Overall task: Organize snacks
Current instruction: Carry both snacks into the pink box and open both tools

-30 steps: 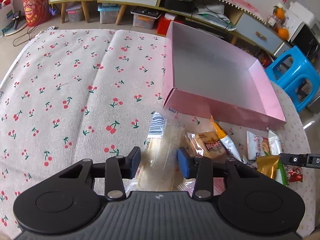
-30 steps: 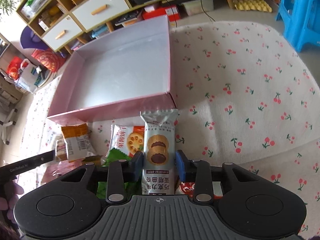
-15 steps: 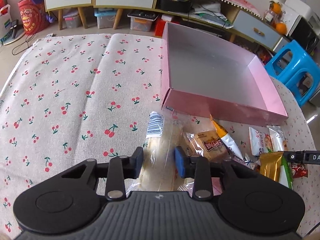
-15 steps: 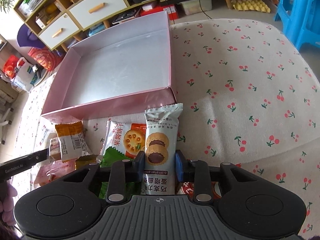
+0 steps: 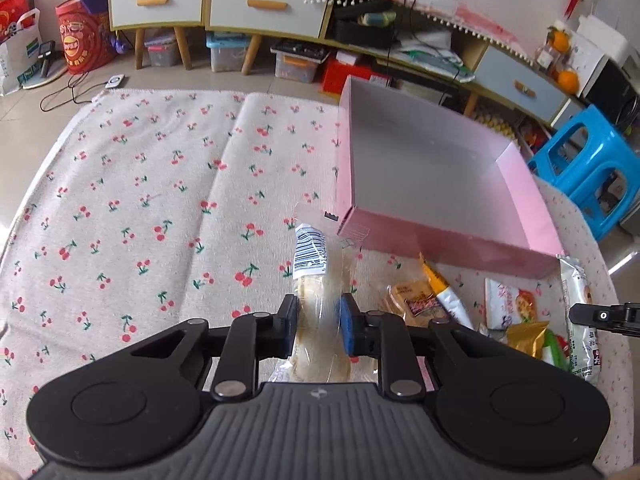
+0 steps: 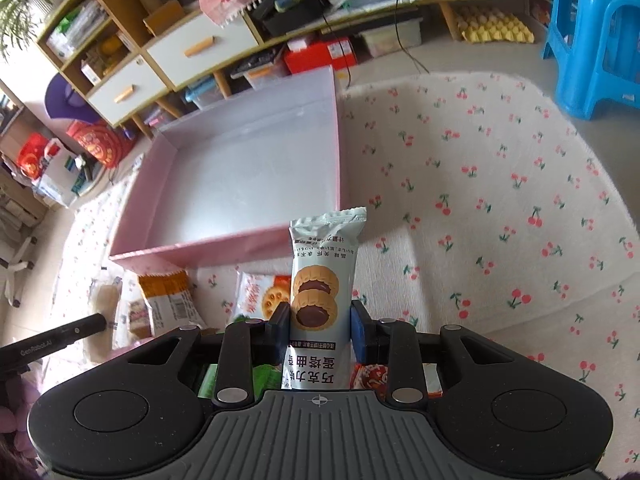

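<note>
The left gripper (image 5: 319, 330) is closing its jaws on a clear plastic packet of pale wafers (image 5: 320, 276) near the shallow pink cardboard box (image 5: 448, 240); the right gripper (image 6: 319, 330) has its jaws clamped on a pale-blue chocolate-tart biscuit packet (image 6: 320, 276) over the cherry-print cloth (image 6: 500, 216)

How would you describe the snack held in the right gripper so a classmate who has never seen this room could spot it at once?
Start at the big pink box on the cherry-print cloth. Just in front of its near wall, the right gripper is shut on a tall pale blue-grey packet. Unlike the orange-topped packet and the biscuit packet lying flat nearby, it stands upright and shows two chocolate-filled tart biscuits.
</note>
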`<action>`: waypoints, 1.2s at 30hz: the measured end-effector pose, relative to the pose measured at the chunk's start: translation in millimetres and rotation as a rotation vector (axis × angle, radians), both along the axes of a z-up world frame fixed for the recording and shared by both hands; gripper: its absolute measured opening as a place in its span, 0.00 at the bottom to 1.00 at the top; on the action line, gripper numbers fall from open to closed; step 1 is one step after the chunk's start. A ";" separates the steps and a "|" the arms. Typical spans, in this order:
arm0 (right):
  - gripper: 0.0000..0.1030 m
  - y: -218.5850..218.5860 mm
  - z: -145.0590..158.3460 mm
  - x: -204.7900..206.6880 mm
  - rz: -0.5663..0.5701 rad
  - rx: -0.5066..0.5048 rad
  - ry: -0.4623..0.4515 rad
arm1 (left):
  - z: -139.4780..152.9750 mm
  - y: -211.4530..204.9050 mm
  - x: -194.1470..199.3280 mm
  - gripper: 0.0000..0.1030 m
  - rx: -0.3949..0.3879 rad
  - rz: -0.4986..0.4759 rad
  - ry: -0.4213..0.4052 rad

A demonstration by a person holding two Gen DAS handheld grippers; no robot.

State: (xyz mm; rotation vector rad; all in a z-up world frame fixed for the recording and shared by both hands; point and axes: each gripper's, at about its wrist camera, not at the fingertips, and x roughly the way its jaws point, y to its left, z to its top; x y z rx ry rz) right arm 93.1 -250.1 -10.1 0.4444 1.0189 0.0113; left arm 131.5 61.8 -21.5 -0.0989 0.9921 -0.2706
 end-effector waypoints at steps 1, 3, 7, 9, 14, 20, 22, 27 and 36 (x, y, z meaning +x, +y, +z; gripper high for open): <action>0.29 -0.7 3.6 -0.7 -0.003 -0.001 -0.010 | 2.4 0.8 0.1 0.19 -0.009 0.005 -0.004; 0.29 -3.0 10.8 -1.6 -0.013 0.008 -0.033 | 7.8 2.5 -0.3 0.19 -0.029 0.016 -0.017; 0.29 -3.2 24.2 -2.0 -0.013 0.002 -0.068 | 15.9 -1.4 -1.6 0.18 -0.038 0.008 -0.045; 0.29 -2.7 30.5 1.2 -0.005 -0.006 -0.083 | 18.4 -4.7 0.6 0.18 -0.049 0.003 -0.047; 0.29 2.3 45.4 23.0 0.011 -0.028 -0.131 | 26.6 -16.4 18.0 0.18 -0.091 -0.025 -0.070; 0.29 1.2 52.2 63.3 0.032 -0.020 -0.215 | 29.0 -38.8 50.7 0.18 -0.120 -0.100 -0.114; 0.29 0.3 46.9 76.6 0.033 -0.021 -0.228 | 24.9 -46.3 62.2 0.18 -0.108 -0.121 -0.133; 0.29 -0.4 30.6 105.4 0.050 -0.041 -0.241 | 8.4 -62.3 83.2 0.18 -0.065 -0.153 -0.164; 0.29 8.6 -5.9 121.6 0.087 -0.095 -0.203 | -13.6 -65.0 85.9 0.18 -0.001 -0.164 -0.154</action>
